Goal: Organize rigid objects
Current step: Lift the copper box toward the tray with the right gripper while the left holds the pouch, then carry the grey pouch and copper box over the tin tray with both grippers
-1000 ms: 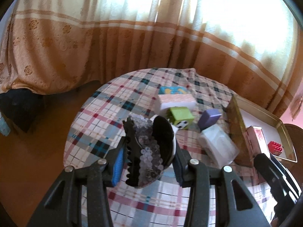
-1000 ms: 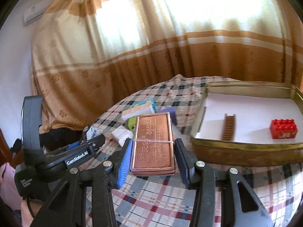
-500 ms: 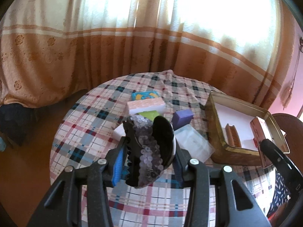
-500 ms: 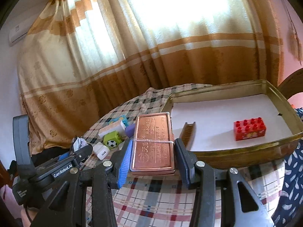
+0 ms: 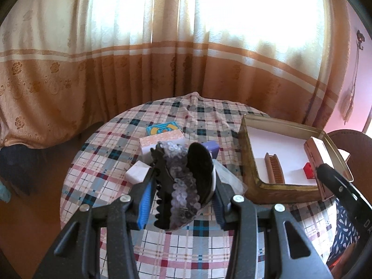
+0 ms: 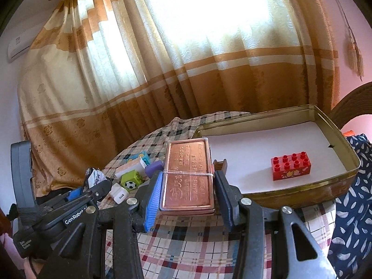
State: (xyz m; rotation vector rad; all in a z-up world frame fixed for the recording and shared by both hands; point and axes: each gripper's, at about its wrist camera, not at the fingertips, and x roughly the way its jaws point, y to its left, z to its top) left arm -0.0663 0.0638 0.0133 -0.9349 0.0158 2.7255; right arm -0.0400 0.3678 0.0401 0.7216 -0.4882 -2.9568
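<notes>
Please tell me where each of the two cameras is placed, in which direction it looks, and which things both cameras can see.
Left wrist: sits behind the left gripper, which clamps a black sequinned hair claw; looks forward and down over the plaid round table; the right gripper's black body shows at the right edge.
Right wrist: sits behind the right gripper, clamping a flat copper-coloured tin; faces the gold rectangular tray; the left gripper shows lower left.
Shared: the tray, red toy brick, brown comb.

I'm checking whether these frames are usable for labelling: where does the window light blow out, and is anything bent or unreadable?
Left wrist: curtain blown out white, sequinned hair clip backlit and dark, tin tray edges bowed by the fisheye. Right wrist: same glare up top, copper tin sharp, embossed lettering visible, red brick clear.
</notes>
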